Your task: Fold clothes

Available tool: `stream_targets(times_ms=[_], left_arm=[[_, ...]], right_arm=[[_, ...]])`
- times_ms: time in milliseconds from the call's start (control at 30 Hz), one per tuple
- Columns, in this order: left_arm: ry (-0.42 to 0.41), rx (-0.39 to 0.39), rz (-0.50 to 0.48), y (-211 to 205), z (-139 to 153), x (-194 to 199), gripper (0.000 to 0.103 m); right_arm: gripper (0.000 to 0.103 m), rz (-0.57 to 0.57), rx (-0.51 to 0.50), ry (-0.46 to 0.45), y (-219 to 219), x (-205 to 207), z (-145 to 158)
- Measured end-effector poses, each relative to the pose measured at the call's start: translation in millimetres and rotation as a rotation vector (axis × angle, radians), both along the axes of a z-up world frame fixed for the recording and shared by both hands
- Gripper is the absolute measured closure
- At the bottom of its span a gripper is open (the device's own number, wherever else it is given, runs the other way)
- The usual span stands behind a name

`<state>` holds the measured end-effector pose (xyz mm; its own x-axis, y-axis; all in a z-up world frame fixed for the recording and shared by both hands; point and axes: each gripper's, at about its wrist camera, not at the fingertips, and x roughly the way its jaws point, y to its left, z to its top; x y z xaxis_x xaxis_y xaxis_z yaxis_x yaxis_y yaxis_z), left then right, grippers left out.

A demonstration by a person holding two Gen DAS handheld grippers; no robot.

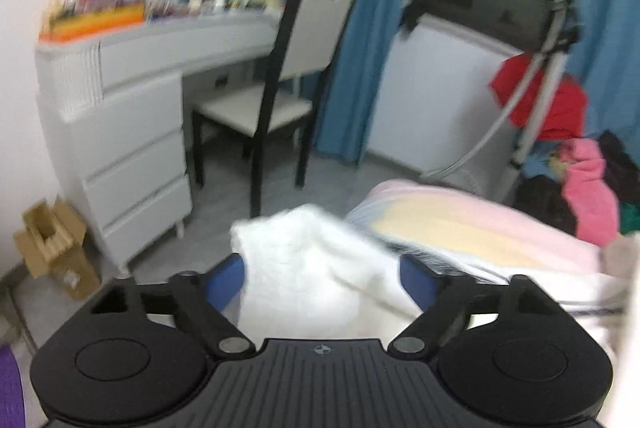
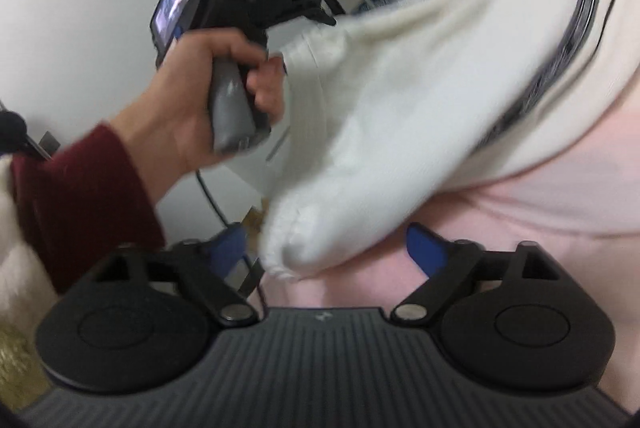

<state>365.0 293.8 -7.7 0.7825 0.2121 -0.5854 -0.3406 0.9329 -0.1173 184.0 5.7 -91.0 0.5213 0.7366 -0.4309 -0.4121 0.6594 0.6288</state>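
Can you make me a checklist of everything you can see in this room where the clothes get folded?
Surface: bed with pastel striped cover.
Job's things: white garment lies between the left gripper fingers; its edge hangs at the right gripper.
Clutter: clothes pile, cardboard box, crowded desk.
Grippers: both jaws spread wide; grip uncertain.
Cables: dark cord below the hand.
Surroundings: chair, blue curtains.

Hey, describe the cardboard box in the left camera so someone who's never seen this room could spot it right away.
Start at the white dresser with stacked drawers on the left. Look down to the floor at its left end, against the wall: the cardboard box sits there, open-topped and tilted. It is the only brown thing beside the pale drawers and grey floor.
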Motion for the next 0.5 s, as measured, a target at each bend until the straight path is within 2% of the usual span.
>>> stream_targets(times_ms=[267, 367, 500], left_arm=[[-0.155, 0.029, -0.186, -102.6, 59.4, -139.9, 0.010], [-0.208, 0.021, -0.257, -151.0, 69.0, -198.2, 0.008], [-0.266, 0.020, -0.338, -214.8, 73.4, -269.0, 0.006]], right_arm=[[0.014, -0.108, -0.148, -0.234, -75.4, -65.7, 78.4], [0.015, -0.162, -0.215, -0.327, -109.3, -89.5, 99.7], [0.014, -0.252, -0.296, -0.419, -162.9, -118.1, 111.1]])
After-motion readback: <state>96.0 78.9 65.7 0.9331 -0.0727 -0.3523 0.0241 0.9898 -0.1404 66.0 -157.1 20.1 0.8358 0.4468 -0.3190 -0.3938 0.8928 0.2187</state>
